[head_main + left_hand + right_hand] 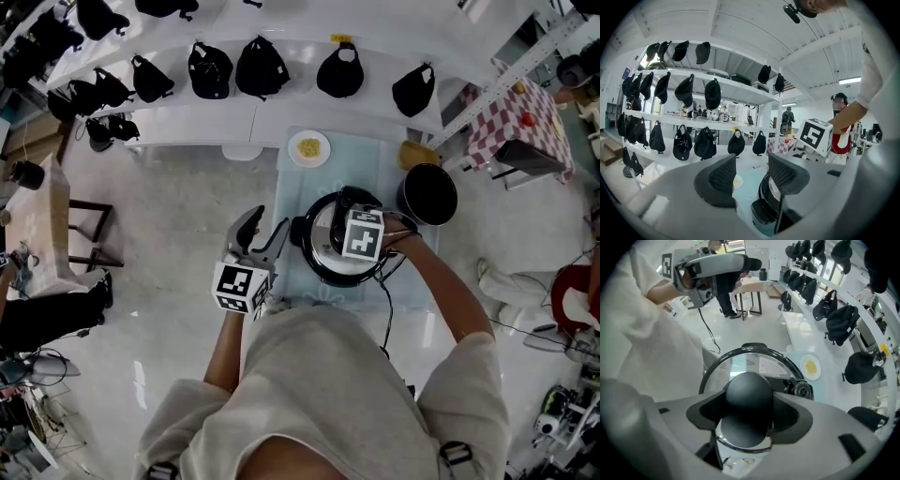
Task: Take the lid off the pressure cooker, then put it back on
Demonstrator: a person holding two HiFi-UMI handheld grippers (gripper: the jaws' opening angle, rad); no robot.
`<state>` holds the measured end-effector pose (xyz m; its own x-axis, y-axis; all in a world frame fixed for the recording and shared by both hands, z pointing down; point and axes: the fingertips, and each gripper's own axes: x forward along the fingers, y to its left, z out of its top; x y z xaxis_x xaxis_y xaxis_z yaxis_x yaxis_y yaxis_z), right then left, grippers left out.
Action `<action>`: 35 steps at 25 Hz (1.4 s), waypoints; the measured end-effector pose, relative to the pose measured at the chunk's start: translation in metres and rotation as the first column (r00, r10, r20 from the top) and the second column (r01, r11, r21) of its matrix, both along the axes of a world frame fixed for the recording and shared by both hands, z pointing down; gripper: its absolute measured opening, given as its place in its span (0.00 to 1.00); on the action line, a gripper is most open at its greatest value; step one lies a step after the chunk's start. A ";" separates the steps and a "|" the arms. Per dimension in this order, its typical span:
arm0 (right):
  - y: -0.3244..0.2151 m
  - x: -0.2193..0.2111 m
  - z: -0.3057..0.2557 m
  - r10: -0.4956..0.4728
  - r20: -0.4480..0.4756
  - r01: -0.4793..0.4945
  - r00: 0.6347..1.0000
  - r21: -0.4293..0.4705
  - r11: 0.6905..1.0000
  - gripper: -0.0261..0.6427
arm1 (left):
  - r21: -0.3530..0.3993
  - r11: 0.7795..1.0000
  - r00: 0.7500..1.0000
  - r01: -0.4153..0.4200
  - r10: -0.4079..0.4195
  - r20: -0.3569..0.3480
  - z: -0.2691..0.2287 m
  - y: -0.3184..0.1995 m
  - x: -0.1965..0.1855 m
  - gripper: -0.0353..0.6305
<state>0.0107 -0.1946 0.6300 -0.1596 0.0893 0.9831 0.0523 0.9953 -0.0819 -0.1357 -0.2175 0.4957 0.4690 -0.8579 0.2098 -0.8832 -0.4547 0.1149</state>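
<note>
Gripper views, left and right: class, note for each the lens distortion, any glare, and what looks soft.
Right gripper view: fisheye circle with black corners; the lid bows at its rim, its shiny top mirrors pale light, the dark knob shows little detail. Left gripper view: shelves curve, the ceiling lamp burns white, the near left hand-held gripper looks slightly soft.
</note>
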 end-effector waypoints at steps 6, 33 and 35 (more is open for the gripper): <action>0.002 0.000 0.000 -0.059 -0.025 0.059 0.998 -0.003 0.998 0.47 | 0.001 1.000 1.000 -0.011 0.011 -0.001 -0.002 -0.002 0.003 0.38; -0.002 0.008 -0.037 0.088 0.130 -0.106 0.988 0.132 0.986 0.48 | 0.011 0.998 0.998 -0.057 0.057 0.007 -0.006 0.007 0.018 0.38; -0.003 0.008 -0.043 0.115 0.168 -0.140 0.979 0.147 0.979 0.48 | 0.007 0.998 0.998 -0.061 0.061 0.009 -0.005 0.008 0.020 0.38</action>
<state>0.0189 -0.1979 0.5870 -0.3137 -0.0961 0.9447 -0.0766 0.9942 0.0757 -0.1155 -0.2092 0.4908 0.5189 -0.8291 0.2082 -0.8546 -0.5087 0.1040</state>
